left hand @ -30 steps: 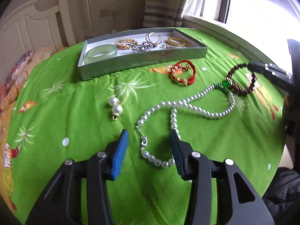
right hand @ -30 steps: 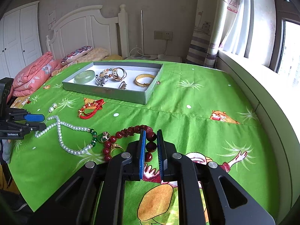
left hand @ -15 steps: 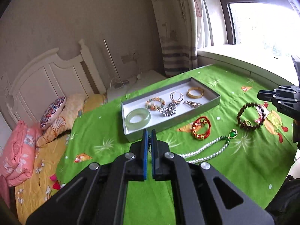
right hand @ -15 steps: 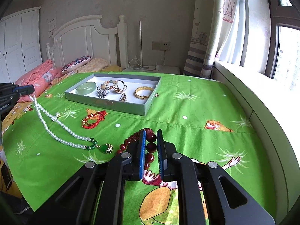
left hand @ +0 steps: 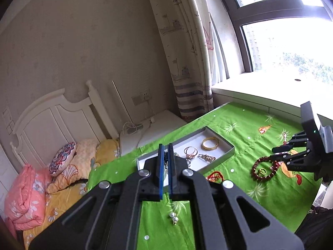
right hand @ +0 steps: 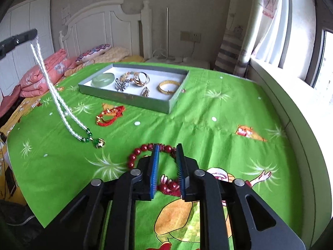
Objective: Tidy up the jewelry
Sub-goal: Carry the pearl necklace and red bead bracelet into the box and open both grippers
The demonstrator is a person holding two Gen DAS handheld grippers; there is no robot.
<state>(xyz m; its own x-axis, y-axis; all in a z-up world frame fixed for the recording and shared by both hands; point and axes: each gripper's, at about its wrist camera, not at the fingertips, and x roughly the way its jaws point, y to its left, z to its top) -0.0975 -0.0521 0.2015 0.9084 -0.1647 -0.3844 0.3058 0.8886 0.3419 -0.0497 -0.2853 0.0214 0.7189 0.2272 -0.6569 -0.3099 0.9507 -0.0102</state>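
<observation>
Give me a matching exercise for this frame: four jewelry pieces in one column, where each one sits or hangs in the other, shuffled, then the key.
1. pearl necklace
2. gold bangle
3. red cord bracelet
4. dark red bead bracelet

A. between the right gripper's opening jaws
B. inside the grey tray
C. hanging from the shut left gripper
D. on the cloth just in front of the tray

Pairs: 1-C, 2-B, 3-D, 4-A

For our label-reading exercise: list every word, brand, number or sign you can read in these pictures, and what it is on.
None can be read.
Paper note on the wall beside the headboard: marks too small and blurred.
Curtain: printed drawings only, no clear words.
</observation>
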